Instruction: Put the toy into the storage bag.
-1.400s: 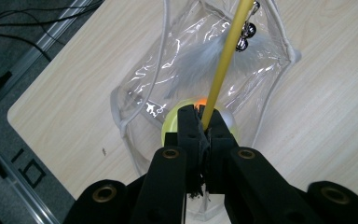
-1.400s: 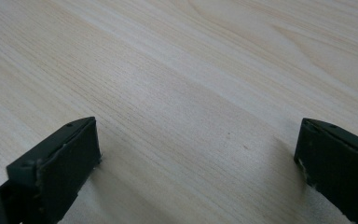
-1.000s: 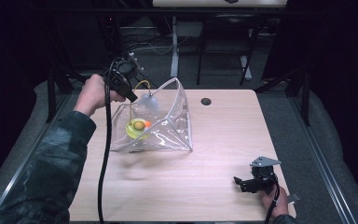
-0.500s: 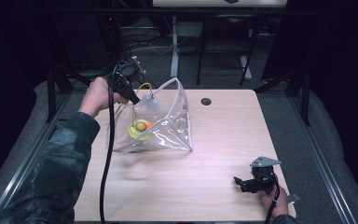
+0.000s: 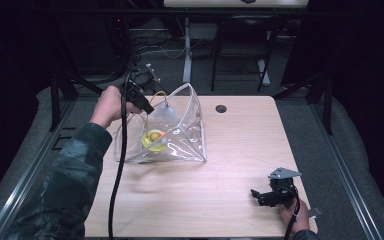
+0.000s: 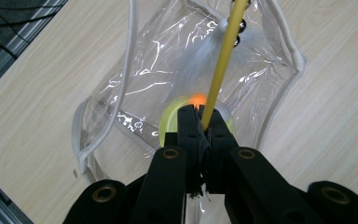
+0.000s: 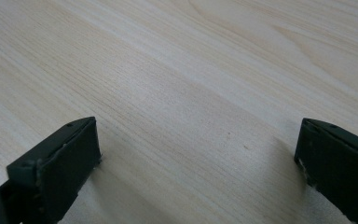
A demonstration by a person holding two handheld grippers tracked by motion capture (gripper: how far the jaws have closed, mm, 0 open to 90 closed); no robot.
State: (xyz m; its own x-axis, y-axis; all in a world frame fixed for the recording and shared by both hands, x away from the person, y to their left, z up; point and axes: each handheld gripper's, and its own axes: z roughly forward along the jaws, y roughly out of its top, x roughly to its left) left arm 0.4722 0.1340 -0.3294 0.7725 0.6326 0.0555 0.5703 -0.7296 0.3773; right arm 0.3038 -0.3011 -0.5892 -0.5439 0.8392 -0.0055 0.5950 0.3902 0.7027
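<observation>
My left gripper (image 5: pixel 141 102) (image 6: pixel 198 114) is shut on a thin yellow stick (image 6: pixel 221 65) and hovers over the open mouth of a clear plastic bag (image 5: pixel 185 140) (image 6: pixel 135 70) on the left half of the table. The stick ends in a pale feather tuft (image 5: pixel 166 111) (image 6: pixel 205 51) with small dark bells, down in the bag's mouth. A yellow-green round toy (image 5: pixel 154 139) (image 6: pixel 170 122) with an orange spot lies inside the bag. My right gripper (image 5: pixel 260 195) (image 7: pixel 198 144) rests open on the bare wood at the front right, nothing between its jaws.
A small black round grommet (image 5: pixel 221 108) sits near the table's far edge. The left gripper's black cable (image 5: pixel 117 170) trails down across the table's front left. Dark desk legs and cables stand on the floor beyond the far edge.
The left hand has shifted slightly to the right with the stick still gripped. The right gripper has not moved.
</observation>
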